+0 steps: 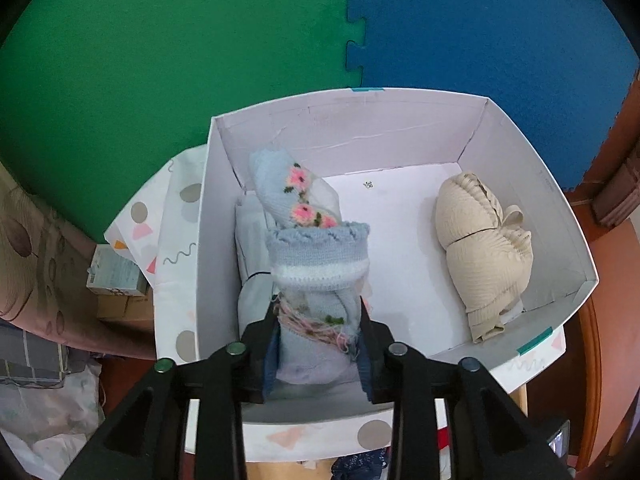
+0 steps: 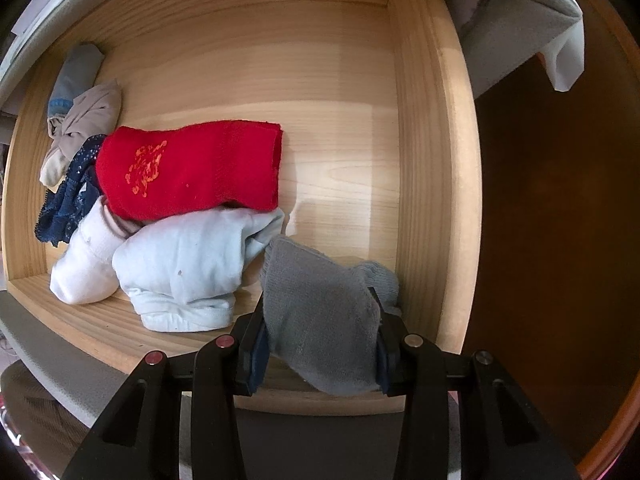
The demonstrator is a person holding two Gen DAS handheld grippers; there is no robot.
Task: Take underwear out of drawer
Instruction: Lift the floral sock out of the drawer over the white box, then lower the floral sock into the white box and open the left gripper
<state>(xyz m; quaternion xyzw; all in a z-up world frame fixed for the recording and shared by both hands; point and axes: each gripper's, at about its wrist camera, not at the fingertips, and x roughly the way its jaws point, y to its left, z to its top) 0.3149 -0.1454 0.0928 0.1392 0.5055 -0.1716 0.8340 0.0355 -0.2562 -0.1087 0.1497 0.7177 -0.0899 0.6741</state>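
Left gripper (image 1: 318, 344), jaws narrow, with a pale blue knitted piece (image 1: 316, 276) between the pads; whether the pads press or have slackened cannot be told. Piece held low inside a white cardboard box (image 1: 404, 114), above a pale folded garment (image 1: 252, 236) at the box's left wall; pink knitted flowers, scalloped blue cuff with a white band, loose pink threads near the pads. Beige ribbed bra (image 1: 484, 248) against the right wall, well apart. Green and blue foam mat (image 1: 200, 40) beyond the box.

Right gripper (image 2: 320, 344), pointing down into a wooden drawer (image 2: 436, 160), jaws narrow and closed on a grey knitted sock (image 2: 320, 312), folded and soft, at the near right corner. Left of it, in the drawer: pale blue garment (image 2: 188, 264), white garment (image 2: 84, 272), red knitted piece (image 2: 192, 168) with orange stitching, navy lace garment (image 2: 68, 204), beige garment (image 2: 84, 124), grey-blue roll (image 2: 76, 76).

Step in hand, judged: one piece being set down in the box, another gripped for removal. Next move, judged: full release on the left and a clean withdrawal clear of the threads; on the right, a straight lift over the drawer's front edge without dragging the neighbouring pale blue garment.
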